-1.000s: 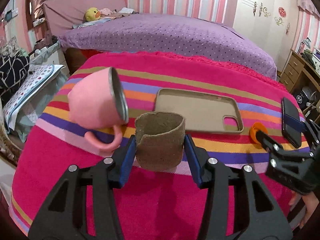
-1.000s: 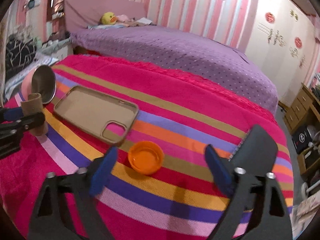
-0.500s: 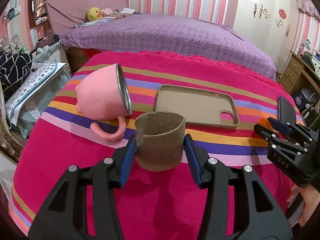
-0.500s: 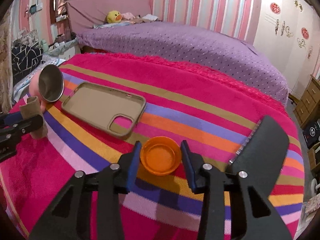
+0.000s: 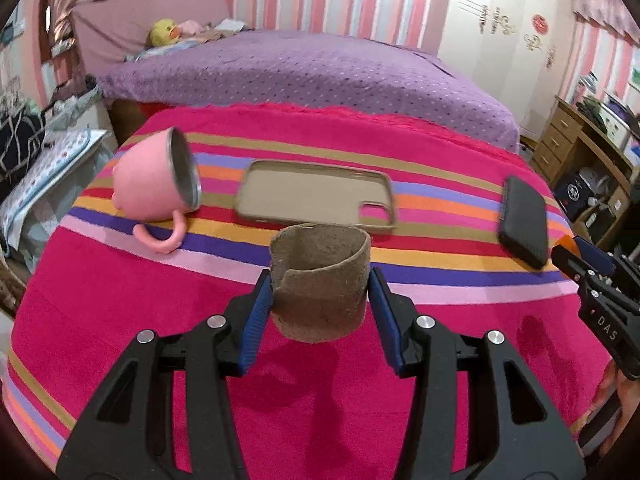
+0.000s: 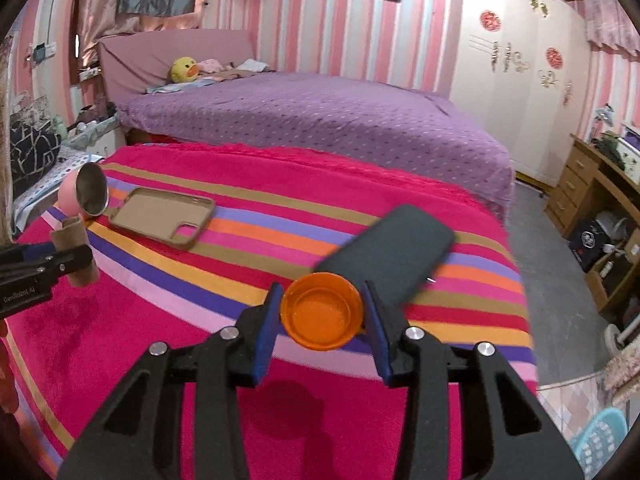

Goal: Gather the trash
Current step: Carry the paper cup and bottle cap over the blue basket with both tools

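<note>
Where the left wrist view looks down, the left gripper point(image 5: 320, 300) clamps a brown cardboard tube point(image 5: 319, 280) above the striped pink blanket point(image 5: 120, 320); squeezing may crush it. Right wrist view: the right gripper point(image 6: 320, 316) pinches an orange plastic cap point(image 6: 322, 317), which could pop free.

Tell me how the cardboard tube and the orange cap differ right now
The cardboard tube is tall, brown and torn at its rim; the orange cap is shallow, bright and smooth. The tube sits upright in the left claw; the cap tilts in the right claw. Both are gripped, lifted off the striped blanket.
</note>
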{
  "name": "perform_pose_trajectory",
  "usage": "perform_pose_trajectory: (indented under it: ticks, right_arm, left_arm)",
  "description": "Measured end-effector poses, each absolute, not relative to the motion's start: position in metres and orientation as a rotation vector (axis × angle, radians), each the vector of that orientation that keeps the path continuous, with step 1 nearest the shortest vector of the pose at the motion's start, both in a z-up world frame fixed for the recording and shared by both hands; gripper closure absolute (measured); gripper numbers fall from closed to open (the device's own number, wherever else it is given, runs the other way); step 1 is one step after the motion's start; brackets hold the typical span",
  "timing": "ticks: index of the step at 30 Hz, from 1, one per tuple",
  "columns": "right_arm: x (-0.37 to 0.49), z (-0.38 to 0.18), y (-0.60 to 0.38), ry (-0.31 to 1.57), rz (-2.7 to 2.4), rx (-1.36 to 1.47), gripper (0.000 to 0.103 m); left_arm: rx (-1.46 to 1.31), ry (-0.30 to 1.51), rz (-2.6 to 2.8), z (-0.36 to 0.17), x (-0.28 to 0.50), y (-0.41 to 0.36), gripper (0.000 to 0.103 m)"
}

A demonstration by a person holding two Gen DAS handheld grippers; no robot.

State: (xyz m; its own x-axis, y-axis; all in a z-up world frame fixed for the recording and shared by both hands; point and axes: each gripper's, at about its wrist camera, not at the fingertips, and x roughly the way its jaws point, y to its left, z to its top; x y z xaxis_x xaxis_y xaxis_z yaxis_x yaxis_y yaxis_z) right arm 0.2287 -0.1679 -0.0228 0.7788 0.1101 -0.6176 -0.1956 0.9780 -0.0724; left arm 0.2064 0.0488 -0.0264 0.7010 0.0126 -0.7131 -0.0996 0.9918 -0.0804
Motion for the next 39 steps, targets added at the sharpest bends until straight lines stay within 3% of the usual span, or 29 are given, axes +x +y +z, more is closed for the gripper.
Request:
perform_pose_trajectory:
  ticks: [17,39]
  right_arm:
    - [0.147,-0.020,-0.260,0.620,0.005,-0.051,0.063]
    - [0.130,-0.024,-0.293,0.590,0.017,-0.041,0.063]
  left_arm:
    - [0.007,0.724,-0.052,-0.011,0.163,-0.020,0.056]
    - [0.015,0.673,0.017,-0.017,0.142,-0.054,0.055]
